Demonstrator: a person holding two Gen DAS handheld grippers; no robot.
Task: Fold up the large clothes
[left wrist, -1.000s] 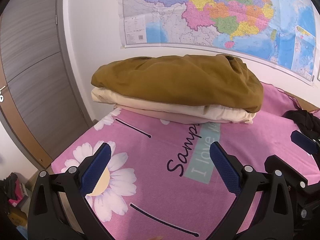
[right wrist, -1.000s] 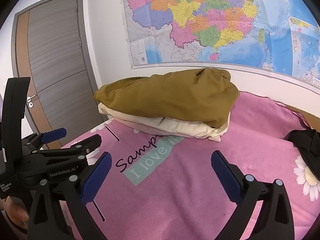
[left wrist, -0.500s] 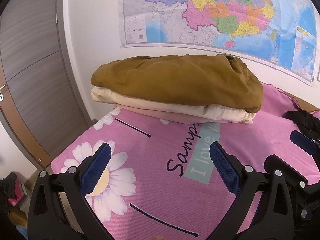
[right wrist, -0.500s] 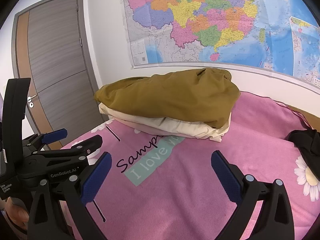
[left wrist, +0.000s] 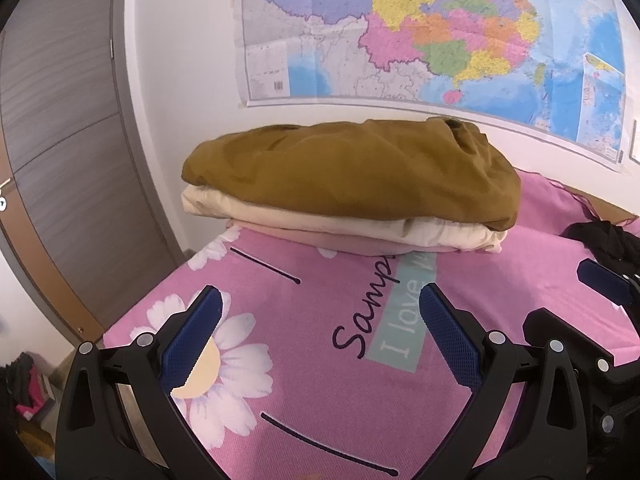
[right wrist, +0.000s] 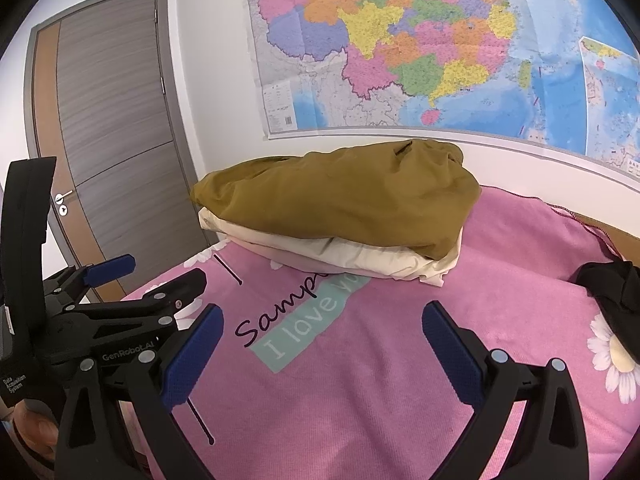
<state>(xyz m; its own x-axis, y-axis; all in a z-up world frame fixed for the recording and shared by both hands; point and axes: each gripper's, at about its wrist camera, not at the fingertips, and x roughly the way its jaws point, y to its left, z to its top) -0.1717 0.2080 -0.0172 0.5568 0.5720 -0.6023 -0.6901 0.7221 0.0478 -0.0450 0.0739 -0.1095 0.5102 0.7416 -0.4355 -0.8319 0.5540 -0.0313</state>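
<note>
Both grippers, left (left wrist: 320, 320) and right (right wrist: 322, 330), hang spread wide and empty over the pink blanket (left wrist: 320, 380). The folded stack (left wrist: 352, 192) lies at the far edge by the wall; a black garment (right wrist: 608, 292) lies crumpled at right.

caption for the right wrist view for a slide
Open right tongs over a pink blanket, facing a stack of folded clothes under a map.

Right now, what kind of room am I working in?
Most likely a bedroom at home: a bed covered by a pink daisy-print blanket, a stack of folded clothes on it, a large wall map above, and a grey interior door beside the bed.
</note>
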